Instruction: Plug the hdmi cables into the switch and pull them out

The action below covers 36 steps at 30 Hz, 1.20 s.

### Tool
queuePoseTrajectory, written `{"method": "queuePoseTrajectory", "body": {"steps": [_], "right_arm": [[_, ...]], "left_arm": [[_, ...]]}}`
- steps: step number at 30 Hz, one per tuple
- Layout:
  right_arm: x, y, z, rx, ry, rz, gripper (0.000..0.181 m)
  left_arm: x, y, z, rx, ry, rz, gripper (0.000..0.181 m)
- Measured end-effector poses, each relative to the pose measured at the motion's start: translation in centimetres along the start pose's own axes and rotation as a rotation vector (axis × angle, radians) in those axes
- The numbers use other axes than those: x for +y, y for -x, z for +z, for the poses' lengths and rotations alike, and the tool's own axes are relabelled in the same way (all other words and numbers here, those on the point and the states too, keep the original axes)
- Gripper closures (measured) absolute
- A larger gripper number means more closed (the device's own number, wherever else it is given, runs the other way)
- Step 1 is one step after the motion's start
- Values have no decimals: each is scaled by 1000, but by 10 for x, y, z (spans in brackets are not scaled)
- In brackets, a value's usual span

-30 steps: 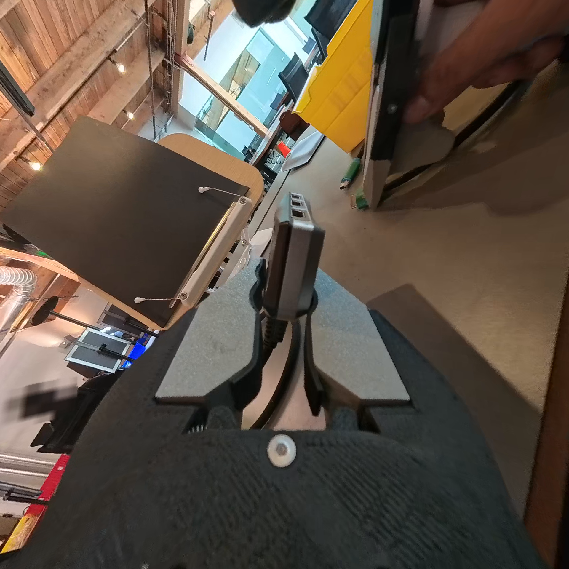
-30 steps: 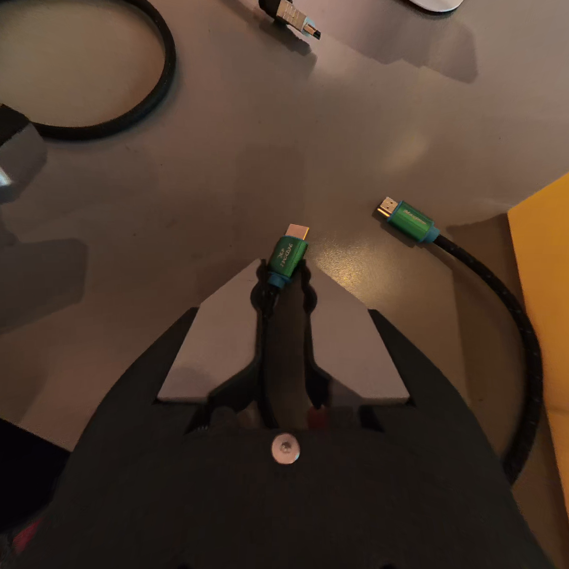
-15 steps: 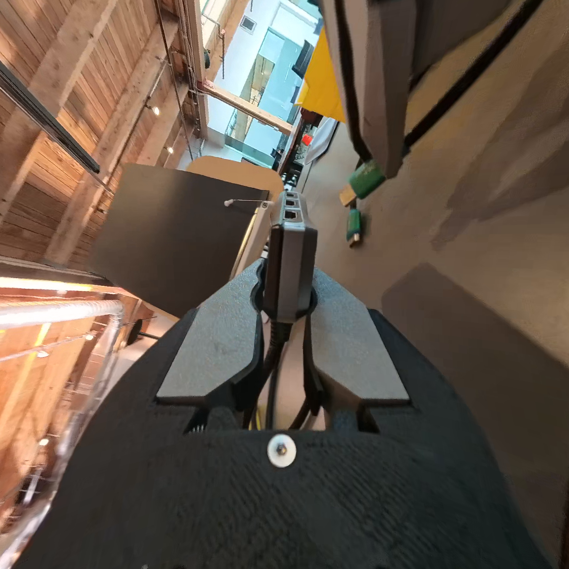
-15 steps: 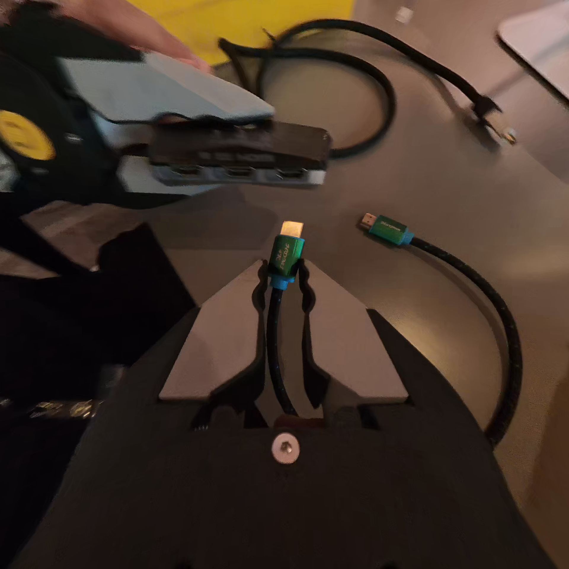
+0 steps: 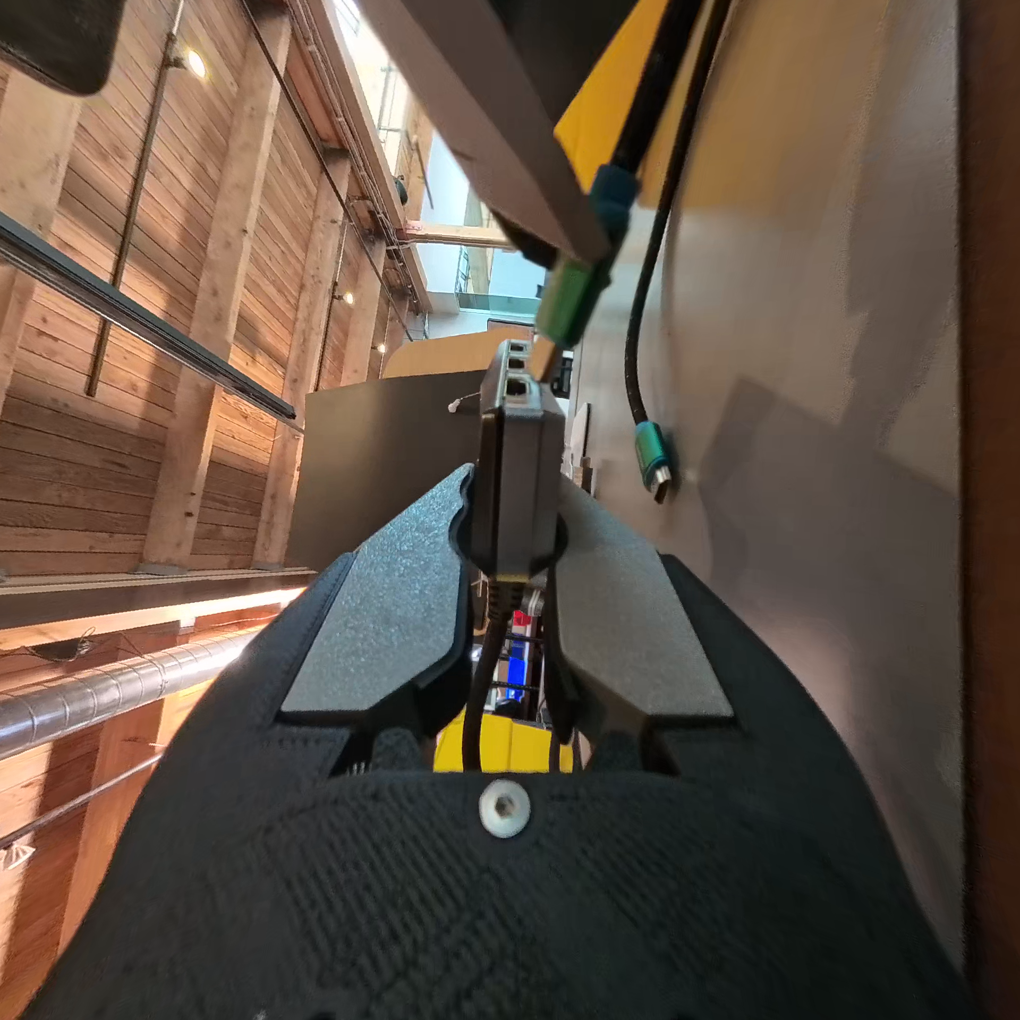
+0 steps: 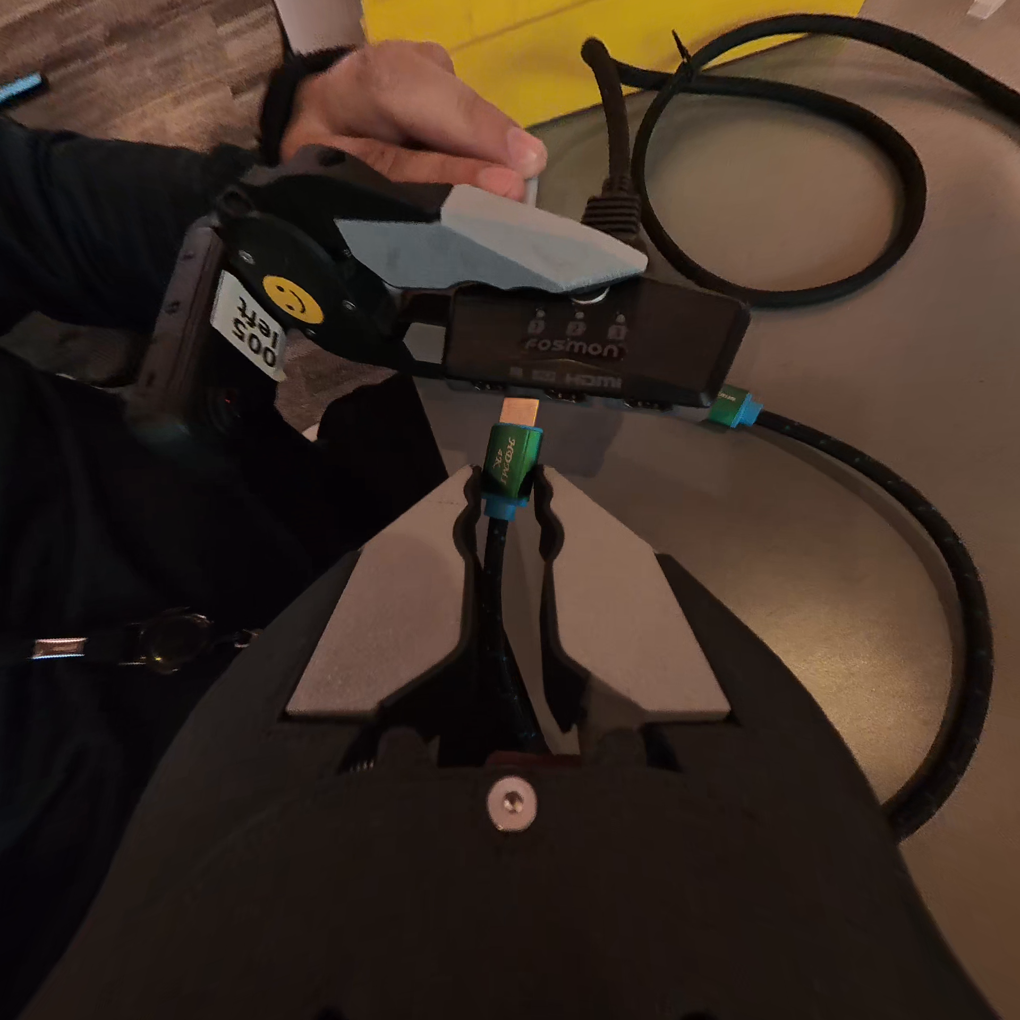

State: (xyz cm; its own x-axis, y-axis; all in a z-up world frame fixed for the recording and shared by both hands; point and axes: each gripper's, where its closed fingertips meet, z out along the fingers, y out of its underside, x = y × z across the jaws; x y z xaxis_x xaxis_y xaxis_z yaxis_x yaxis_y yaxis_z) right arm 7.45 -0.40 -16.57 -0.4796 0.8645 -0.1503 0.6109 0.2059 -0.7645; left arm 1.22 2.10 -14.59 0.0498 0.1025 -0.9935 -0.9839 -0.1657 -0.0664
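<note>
Now the plug (image 6: 512, 461) is being held pinched in the right gripper (image 6: 508, 485), long axis aimed at the ports just beyond, while the switch (image 6: 593, 348) is being clamped by the left gripper (image 5: 510, 530) above the counter (image 6: 773, 552).

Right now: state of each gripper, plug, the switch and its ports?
left gripper: shut on switch
right gripper: shut on held green plug
switch: held off the table, black cable in its back
held green plug: tip just short of the ports, not inserted
second green plug: lying loose on table
front ports: empty
</note>
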Motion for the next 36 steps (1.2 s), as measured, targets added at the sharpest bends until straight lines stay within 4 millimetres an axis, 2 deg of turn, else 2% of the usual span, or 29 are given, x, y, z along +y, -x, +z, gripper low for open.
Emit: {"method": "queuePoseTrajectory", "body": {"steps": [4,8,23,36], "right_arm": [[-3,12,-3,-59,-10,7,165],[2,15,0,-58,24,1,165],[6,14,4,-73,43,62,165],[5,13,6,-113,15,127,166]], "left_arm": [[-3,-1,-1,-3,-6,16,161],[-5,-1,-2,-17,-12,39,161],[-5,-1,-2,-64,18,149,161],[-1,-4,-1,-44,40,153,161]]}}
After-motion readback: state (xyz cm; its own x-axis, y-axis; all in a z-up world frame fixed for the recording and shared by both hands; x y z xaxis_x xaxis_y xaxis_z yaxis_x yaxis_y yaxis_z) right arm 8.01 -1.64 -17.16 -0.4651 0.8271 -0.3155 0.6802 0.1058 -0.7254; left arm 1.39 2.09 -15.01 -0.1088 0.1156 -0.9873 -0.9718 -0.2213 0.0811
